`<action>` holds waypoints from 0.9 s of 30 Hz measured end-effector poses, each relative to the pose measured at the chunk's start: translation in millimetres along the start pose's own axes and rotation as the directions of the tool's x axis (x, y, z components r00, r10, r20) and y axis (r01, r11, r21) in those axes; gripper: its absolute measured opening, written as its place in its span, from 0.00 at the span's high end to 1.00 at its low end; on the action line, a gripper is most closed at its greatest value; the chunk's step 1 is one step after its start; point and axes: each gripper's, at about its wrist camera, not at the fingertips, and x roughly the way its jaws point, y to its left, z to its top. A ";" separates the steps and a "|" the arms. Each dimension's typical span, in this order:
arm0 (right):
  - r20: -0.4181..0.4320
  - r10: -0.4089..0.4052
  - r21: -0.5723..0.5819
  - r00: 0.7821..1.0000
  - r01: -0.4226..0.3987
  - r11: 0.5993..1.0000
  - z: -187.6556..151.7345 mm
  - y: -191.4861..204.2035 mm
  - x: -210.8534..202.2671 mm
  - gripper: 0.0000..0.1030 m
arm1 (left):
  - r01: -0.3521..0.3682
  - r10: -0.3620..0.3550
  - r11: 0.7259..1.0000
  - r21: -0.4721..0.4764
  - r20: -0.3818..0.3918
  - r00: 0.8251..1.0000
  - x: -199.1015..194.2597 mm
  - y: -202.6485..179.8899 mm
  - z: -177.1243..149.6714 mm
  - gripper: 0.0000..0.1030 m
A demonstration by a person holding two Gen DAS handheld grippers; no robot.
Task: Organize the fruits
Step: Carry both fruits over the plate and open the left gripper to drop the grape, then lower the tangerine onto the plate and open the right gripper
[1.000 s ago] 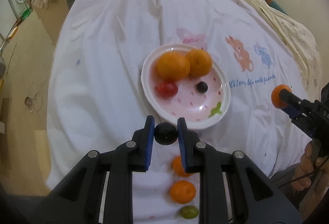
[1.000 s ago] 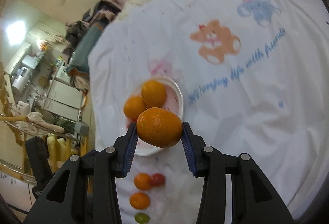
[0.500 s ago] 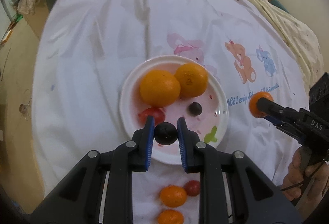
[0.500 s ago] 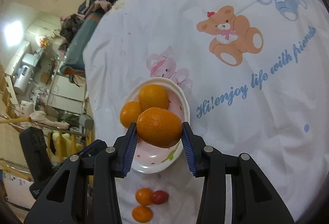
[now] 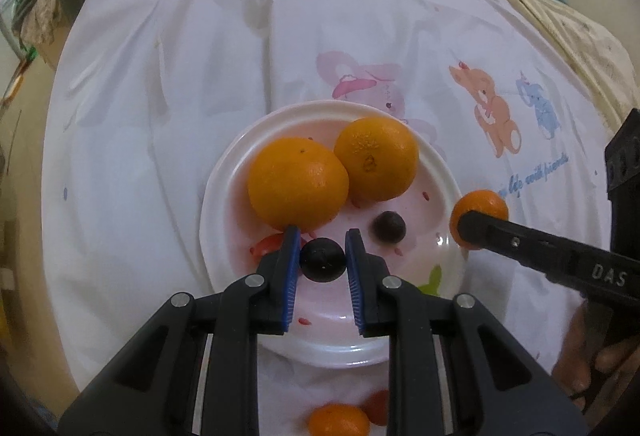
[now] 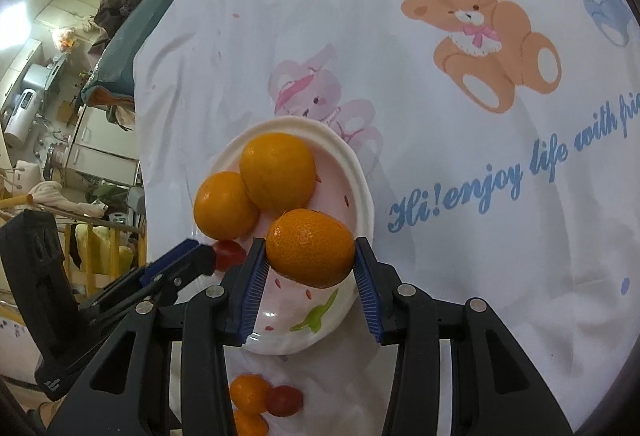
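The left gripper [image 5: 322,256] is clenching a dark grape [image 5: 322,259] between its blue pads, hovering over the near half of the plate [image 5: 224,196]. The right gripper [image 6: 309,268] is gripping a small orange [image 6: 310,246] over the plate's right rim. Two oranges [image 5: 298,188] are sitting on the plate's far side.

Two oranges [image 5: 332,180] on plate [image 5: 224,196] (touching).
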 end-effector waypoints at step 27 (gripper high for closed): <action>0.016 -0.005 0.024 1.000 0.004 1.000 2.1 -5.0 -3.1 0.54 | -0.015 0.015 0.999 -0.050 0.002 1.000 -6.9 9.3 -4.2 0.37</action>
